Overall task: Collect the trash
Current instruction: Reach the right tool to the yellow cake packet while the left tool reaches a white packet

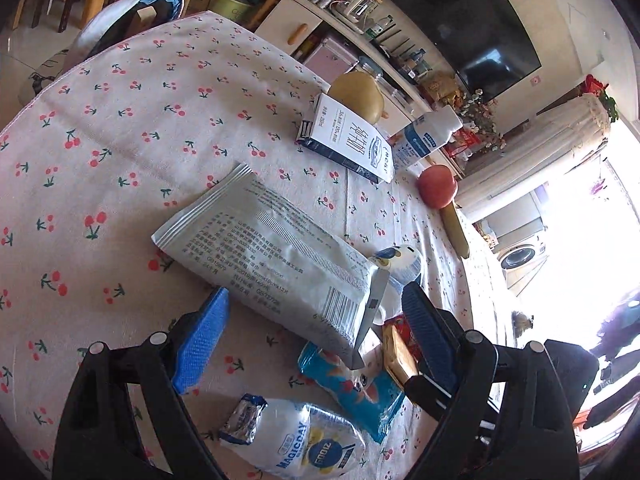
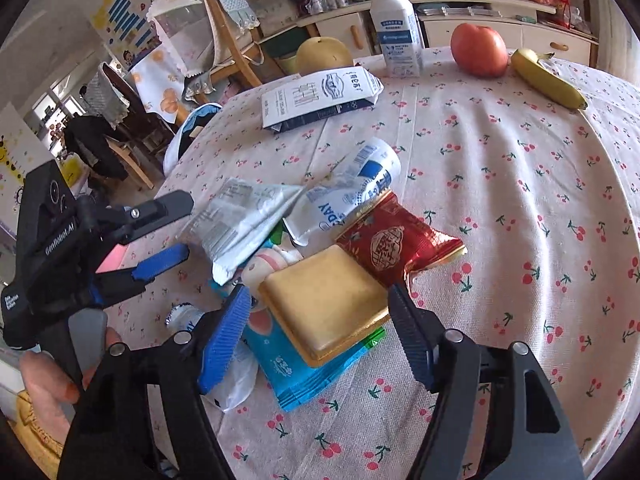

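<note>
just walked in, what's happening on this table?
A person with two handheld grippers is collecting trash from a cherry-print table. Both are open over a wrapper pile: the left gripper faces a silver packet, the right gripper brackets a gold tray. Nothing is gripped yet.

Wrappers (image 2: 256, 220) piled at frame centre on the table (image 2: 520, 240), milk carton (image 2: 320, 96) behind, fruit (image 2: 478, 50) upper right.
</note>
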{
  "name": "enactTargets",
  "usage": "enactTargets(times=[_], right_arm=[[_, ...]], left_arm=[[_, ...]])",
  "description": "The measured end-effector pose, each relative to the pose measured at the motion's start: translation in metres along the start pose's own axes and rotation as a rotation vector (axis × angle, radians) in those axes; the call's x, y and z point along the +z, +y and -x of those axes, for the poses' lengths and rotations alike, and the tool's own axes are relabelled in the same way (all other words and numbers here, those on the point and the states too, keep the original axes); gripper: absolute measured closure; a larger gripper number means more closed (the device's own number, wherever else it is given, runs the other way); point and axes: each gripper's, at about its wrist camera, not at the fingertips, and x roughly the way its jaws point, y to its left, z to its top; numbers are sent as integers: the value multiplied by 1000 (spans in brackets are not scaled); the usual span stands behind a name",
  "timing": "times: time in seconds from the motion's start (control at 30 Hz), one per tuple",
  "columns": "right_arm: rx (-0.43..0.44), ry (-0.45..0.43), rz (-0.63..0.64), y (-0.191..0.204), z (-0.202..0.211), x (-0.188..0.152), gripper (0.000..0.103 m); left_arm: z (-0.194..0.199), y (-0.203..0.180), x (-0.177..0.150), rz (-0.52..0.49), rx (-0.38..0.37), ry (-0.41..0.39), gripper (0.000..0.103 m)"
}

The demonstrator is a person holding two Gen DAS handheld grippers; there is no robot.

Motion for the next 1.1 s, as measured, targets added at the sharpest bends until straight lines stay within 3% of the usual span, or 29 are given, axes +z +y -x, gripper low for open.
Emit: enactTargets(times=[0.23,0.33,0.5,0.8,0.97,1.1], right_arm=[[5,13,15,-1,-6,-5,32],[-8,9,38,2,-6,-6,32],[-53,6,82,8,-12,-5,31],[-28,10,69,7,-15,-4,23],[-10,13,57,4,-14,-3,22],[3,11,43,0,-16,1,20]], left_arm=[[-19,-6,30,-49,68,-49,16],[-29,-11,37,-81,102,-36,15],[-44,-26,40,-166,264,-15,15],[-75,-45,54,-140,469,28,14],[-100,-65,52,-272,586,77,7],[-110,-70,51,-341,636,105,4]])
